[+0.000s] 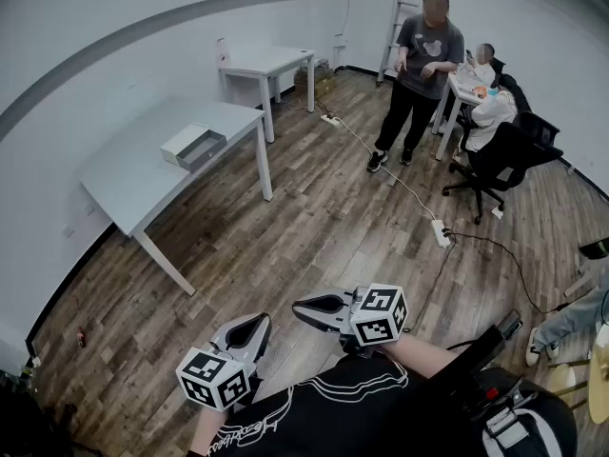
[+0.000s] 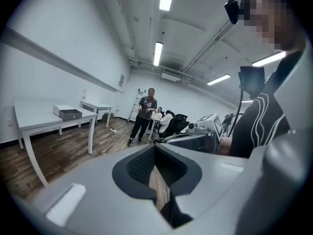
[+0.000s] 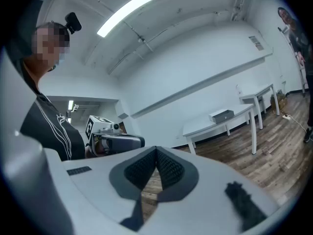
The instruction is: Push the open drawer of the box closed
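Close to the person's chest, the left tongs (image 1: 255, 324) and right tongs (image 1: 303, 306) are both clenched on nothing. They are probably only being carried, since the box (image 1: 186, 142) sits well apart on the grey counter (image 1: 133, 174), by its room-side edge, its drawer (image 1: 206, 149) open.

Open wood floor (image 1: 314, 236) ahead, grey table (image 1: 133, 181) left, standing person (image 1: 423, 65) beyond
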A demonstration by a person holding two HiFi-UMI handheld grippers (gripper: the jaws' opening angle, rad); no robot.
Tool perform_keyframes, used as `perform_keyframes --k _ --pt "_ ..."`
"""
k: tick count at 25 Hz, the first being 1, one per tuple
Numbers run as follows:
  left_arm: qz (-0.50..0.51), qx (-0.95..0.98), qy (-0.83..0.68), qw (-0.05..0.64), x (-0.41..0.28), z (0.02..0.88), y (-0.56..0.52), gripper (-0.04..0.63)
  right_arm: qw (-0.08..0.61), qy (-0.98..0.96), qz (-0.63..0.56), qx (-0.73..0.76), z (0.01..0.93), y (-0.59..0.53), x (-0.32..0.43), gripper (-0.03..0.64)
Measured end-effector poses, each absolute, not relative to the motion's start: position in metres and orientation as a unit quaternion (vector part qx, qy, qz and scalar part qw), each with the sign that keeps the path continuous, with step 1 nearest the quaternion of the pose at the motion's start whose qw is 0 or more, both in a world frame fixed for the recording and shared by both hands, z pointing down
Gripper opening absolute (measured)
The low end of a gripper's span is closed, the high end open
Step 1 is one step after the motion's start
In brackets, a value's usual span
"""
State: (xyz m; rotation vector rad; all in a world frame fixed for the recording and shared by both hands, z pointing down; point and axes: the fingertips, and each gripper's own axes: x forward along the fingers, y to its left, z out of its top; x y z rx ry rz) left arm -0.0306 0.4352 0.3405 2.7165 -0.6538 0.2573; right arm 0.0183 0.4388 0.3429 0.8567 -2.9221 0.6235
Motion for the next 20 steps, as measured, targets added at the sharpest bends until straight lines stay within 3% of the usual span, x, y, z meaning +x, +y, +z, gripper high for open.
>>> perform_keyframes --k 11,20 --pt "0.103 0.951 -0.240 0.165 -0.012 0.348 0.382 0.008 0.015 -0.941 0.186 0.282 0.341 0.387 0.034 0.009" --pt "0.107 0.943 -0.269 0.163 0.011 0.344 0.252 0.008 0.039 -0.946 0.166 0.276 0.341 0.249 0.048 0.009"
